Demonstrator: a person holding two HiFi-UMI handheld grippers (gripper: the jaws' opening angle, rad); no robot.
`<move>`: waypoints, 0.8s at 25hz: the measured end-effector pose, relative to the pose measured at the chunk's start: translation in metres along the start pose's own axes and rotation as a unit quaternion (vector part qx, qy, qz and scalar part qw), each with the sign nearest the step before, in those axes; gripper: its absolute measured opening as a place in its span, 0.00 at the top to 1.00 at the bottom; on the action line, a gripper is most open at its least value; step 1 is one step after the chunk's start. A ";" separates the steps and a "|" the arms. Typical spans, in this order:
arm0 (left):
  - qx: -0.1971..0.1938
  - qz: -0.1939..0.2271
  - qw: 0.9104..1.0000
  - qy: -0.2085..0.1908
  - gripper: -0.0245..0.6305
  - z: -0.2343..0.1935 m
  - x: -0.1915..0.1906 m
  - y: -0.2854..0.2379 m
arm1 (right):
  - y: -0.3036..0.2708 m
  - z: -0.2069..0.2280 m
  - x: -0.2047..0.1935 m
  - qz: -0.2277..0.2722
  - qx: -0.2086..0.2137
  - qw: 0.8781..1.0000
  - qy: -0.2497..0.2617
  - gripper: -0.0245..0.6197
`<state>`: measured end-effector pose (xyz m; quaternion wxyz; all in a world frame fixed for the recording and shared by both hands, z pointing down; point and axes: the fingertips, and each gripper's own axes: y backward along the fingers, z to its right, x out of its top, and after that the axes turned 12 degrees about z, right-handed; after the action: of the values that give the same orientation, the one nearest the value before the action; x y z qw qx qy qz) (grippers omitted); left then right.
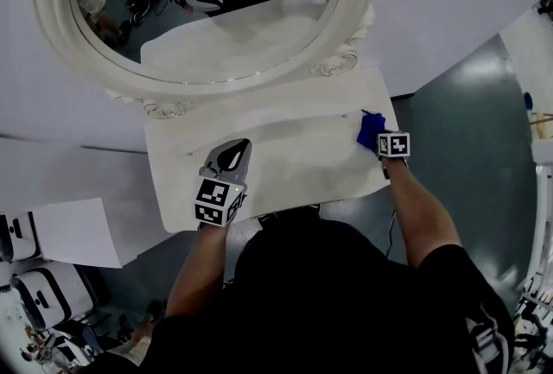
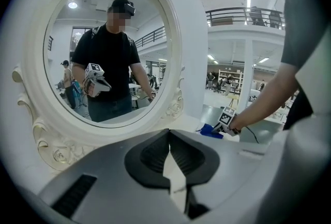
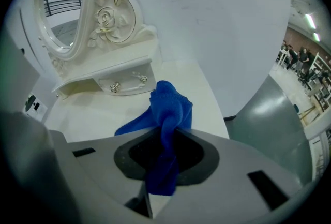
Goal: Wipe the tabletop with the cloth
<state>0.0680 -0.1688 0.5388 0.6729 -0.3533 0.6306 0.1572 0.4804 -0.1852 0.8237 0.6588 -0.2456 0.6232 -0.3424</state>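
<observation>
Right gripper (image 3: 166, 140) clamped on cloth (image 3: 170, 104); cloth bunched ahead of jaws, tail trailing behind pads; at tabletop (image 1: 294, 148) right end; left gripper (image 2: 168, 155) jaws together, empty.

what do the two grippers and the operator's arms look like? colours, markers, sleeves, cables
The left gripper and right gripper: light grey moulded shells with dark inserts behind the jaws. Each carries a white cube with black square markers. Black short-sleeved T-shirt, forearms bare. A thin dark cable trails from the right one.
</observation>
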 end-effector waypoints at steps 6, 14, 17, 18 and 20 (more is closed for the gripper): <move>0.029 0.008 1.000 0.006 0.94 -0.020 -0.004 0.032 | -0.001 -0.071 0.010 0.010 0.052 0.998 0.025 0.87; 0.078 0.018 0.997 0.015 0.94 -0.052 -0.016 0.100 | -0.010 -0.231 0.042 0.034 0.159 0.983 0.081 0.87; 0.102 0.020 0.994 0.021 0.95 -0.068 -0.024 0.131 | -0.011 -0.307 0.048 0.034 0.213 0.971 0.107 0.87; 0.111 0.021 0.993 0.023 0.94 -0.073 -0.026 0.143 | -0.011 -0.334 0.049 0.033 0.231 0.965 0.116 0.87; 0.130 0.023 0.991 0.029 0.95 -0.084 -0.031 0.166 | -0.009 -0.389 0.047 0.029 0.269 0.953 0.138 0.87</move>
<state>-0.1076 -0.1015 0.5263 0.6911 -0.2531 0.6724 0.0791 0.0940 -0.1864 0.7595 0.6175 0.0088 0.6001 -0.5085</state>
